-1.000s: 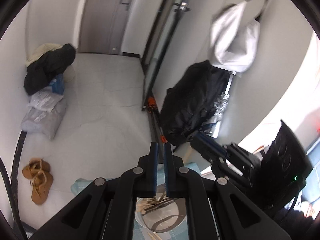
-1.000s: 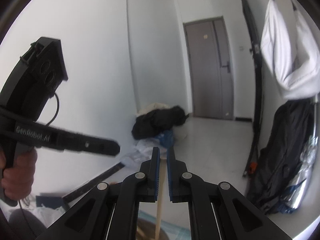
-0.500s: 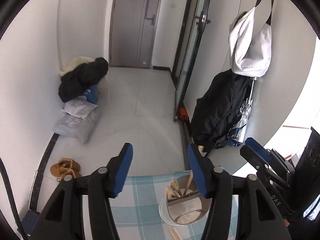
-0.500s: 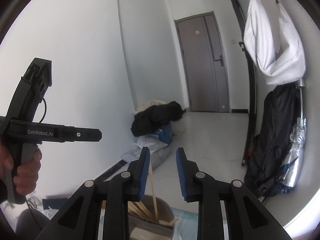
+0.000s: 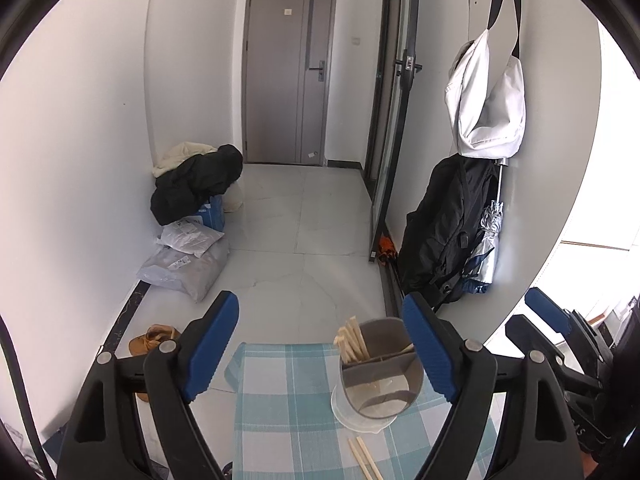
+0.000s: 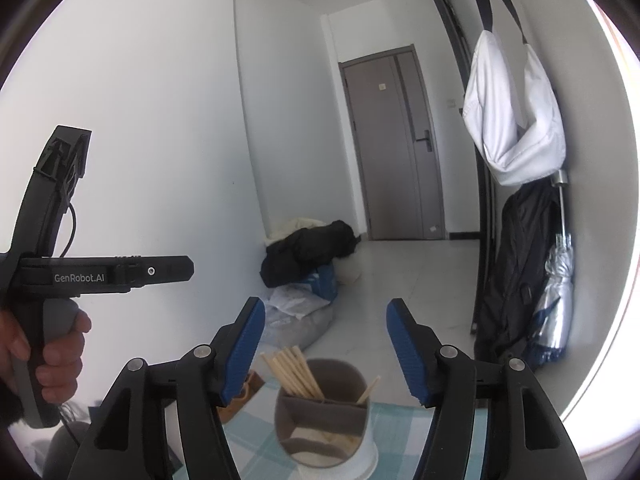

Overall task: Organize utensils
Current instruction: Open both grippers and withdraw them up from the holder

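A grey divided utensil holder [image 5: 378,376] stands on a blue checked tablecloth [image 5: 288,400]. Several wooden chopsticks [image 5: 352,340] stand in its far-left compartment. Two loose chopsticks [image 5: 366,460] lie on the cloth in front of it. My left gripper [image 5: 320,344] is open and empty above the cloth, the holder near its right finger. My right gripper [image 6: 324,348] is open and empty just above the holder [image 6: 324,416], where the chopsticks [image 6: 294,372] lean left and one stick [image 6: 370,388] leans right. The left gripper's body [image 6: 100,274] shows at left in the right wrist view.
Beyond the table edge lies a tiled floor with a pile of clothes and bags [image 5: 192,216] by the left wall and sandals [image 5: 154,340]. A black jacket and umbrella [image 5: 452,232] hang on the right wall under a white bag [image 5: 484,100]. A grey door [image 5: 288,72] is at the back.
Both grippers have opened from shut to wide open. Both views have risen and levelled, and the chopstick between the right fingers now stands in the holder.
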